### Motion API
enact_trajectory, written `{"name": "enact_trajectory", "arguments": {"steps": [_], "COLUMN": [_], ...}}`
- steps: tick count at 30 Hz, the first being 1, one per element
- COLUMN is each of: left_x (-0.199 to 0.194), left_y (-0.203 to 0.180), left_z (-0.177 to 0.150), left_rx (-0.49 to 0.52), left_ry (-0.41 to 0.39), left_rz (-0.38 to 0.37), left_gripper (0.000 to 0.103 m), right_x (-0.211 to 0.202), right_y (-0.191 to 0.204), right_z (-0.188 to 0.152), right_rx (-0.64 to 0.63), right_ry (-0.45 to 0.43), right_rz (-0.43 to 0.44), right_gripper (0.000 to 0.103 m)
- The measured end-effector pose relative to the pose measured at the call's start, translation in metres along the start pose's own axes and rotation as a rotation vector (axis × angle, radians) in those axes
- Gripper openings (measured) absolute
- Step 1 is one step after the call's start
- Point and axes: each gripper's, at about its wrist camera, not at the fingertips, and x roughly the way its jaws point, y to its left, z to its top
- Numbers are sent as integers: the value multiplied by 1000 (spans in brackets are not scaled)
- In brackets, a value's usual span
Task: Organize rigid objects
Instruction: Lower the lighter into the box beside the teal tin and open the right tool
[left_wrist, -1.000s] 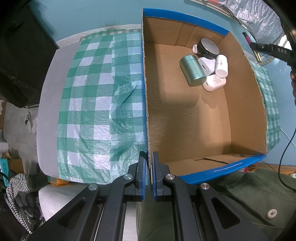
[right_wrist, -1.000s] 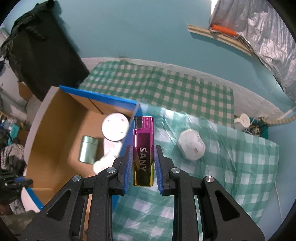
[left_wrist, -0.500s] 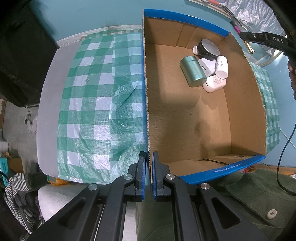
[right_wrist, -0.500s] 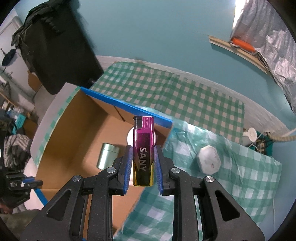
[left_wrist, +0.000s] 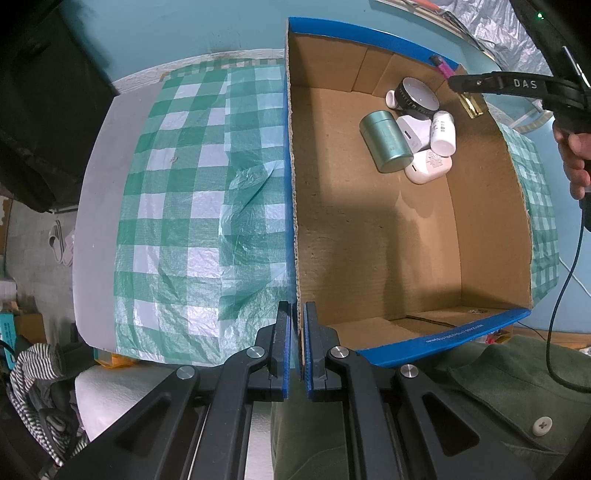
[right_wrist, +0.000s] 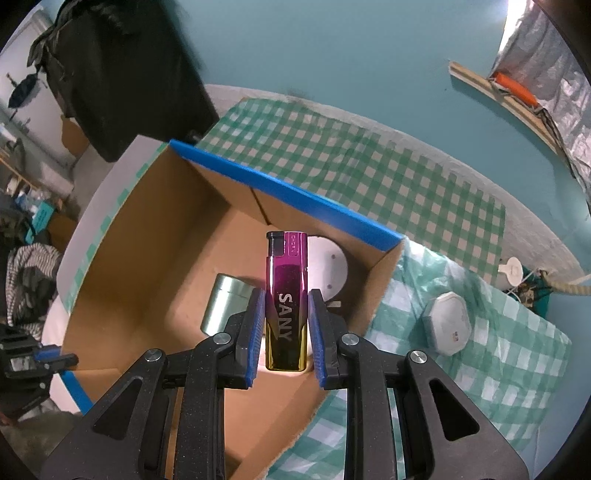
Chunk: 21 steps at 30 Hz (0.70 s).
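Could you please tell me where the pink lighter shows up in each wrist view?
Left wrist: pink lighter at upper right, over the box's far corner.
Right wrist: centre, lighter clamped between the right gripper fingers.
Shared landmark: green tin.

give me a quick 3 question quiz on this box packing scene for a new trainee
1. True or false: the right gripper is empty.
2. What is the left gripper clamped on?
A. the green tin
B. the wall of the cardboard box
C. the checked cloth
3. Fill in: besides the lighter, the one item lying outside the box, on the checked cloth, is a white ____-sided container.

Key
1. False: it is shut on the pink and gold lighter, held above the cardboard box.
2. B: its pads sit either side of the box wall at the near corner; the green tin lies inside with the white items.
3. Eight: the white octagonal container.
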Motion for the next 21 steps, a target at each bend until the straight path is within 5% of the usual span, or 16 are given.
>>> {"name": "enact_trajectory", "arguments": {"steps": [11,16,21], "left_x": [0,-1,-1], "left_y": [1,1,1], "left_z": [-1,-1,-1], "left_rx": [-2,-1,3], "left_ry": [-4,-3,-4], "left_rz": [2,3,4], "left_gripper": [6,6,6], "right_x": [8,-1,-13], "right_y": [1,3,1], "right_z": [5,5,6], "right_rx": [11,2,-2], "right_ry": [24,11,-8], "right_rz": [3,1,-3], "right_gripper": [22,37,41]}}
